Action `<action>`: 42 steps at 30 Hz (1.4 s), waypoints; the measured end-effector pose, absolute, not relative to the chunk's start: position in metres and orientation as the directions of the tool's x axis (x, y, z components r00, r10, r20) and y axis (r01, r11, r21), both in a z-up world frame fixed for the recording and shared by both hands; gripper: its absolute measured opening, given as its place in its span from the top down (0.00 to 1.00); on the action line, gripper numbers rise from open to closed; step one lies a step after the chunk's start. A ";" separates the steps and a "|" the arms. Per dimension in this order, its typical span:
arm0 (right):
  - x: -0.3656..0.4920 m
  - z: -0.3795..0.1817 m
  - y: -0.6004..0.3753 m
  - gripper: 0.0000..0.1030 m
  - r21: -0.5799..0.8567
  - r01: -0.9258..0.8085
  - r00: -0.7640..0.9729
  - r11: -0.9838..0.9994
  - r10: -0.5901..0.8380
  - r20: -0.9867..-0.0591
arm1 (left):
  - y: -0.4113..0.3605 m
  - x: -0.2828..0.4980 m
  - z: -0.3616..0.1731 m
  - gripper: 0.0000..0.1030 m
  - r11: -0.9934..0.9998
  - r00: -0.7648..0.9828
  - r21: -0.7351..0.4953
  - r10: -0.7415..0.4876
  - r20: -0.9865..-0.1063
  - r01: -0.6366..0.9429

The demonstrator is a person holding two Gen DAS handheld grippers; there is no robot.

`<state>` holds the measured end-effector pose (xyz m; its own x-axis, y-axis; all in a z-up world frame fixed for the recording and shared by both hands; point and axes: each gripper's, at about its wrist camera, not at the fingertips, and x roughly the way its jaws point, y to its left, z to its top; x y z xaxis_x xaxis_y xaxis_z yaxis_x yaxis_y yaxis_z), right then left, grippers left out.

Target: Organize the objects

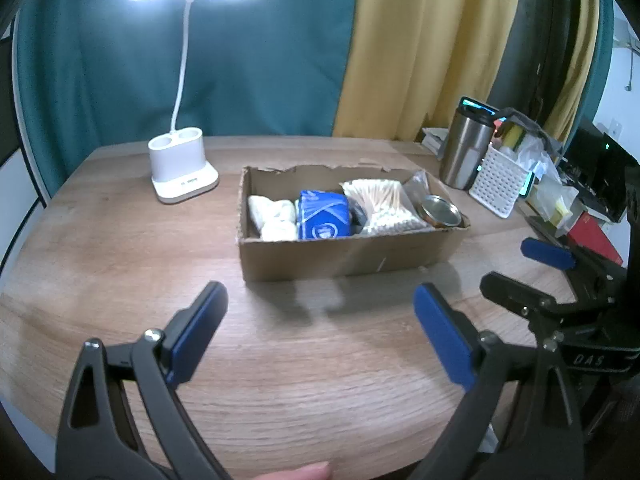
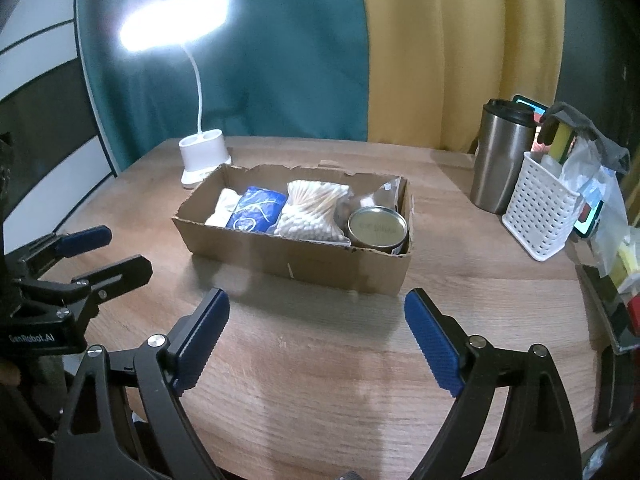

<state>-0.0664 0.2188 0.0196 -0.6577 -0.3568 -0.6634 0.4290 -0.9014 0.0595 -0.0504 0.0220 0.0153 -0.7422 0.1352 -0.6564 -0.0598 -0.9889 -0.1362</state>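
Both tools (image 1: 320, 328) (image 2: 316, 336) short of box (image 2: 304, 264)

One cardboard box (image 2: 316, 268), one lamp (image 2: 204, 156), one tumbler (image 2: 500, 160) (steel), one basket (image 2: 540, 216).

Wood-grain bench (image 2: 320, 380), rounded at the near edge. Resting directly on it: open cardboard box (image 2: 304, 264) at centre; white lamp base (image 2: 204, 160) at 11 o'clock from the box, just beside its far corner; steel tumbler (image 2: 500, 160) at 2 o'clock, well apart from the box; white perforated basket (image 2: 540, 216) touching or just beside the tumbler, at 3 o'clock.
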 end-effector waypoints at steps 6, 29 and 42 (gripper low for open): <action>-0.066 0.020 0.220 0.11 0.057 0.425 -0.661 -0.903 -0.353 -0.662 | 0.019 -0.049 0.014 0.07 -0.988 -0.742 -0.140 0.139 -0.656 -0.061; -0.069 0.017 0.218 0.11 0.043 0.427 -0.658 -0.903 -0.343 -0.671 | 0.010 -0.051 0.009 0.07 -0.987 -0.737 -0.153 0.135 -0.663 -0.043; -0.073 0.019 0.221 0.11 0.049 0.412 -0.669 -0.910 -0.339 -0.662 | 0.008 -0.054 0.006 0.07 -0.987 -0.732 -0.158 0.132 -0.669 -0.034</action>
<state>-0.0734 0.2207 0.0193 -0.6686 -0.3390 -0.6618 0.4124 -0.9097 0.0494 -0.0542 0.0076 0.0065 -0.7319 0.1318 -0.6686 -0.0338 -0.9869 -0.1576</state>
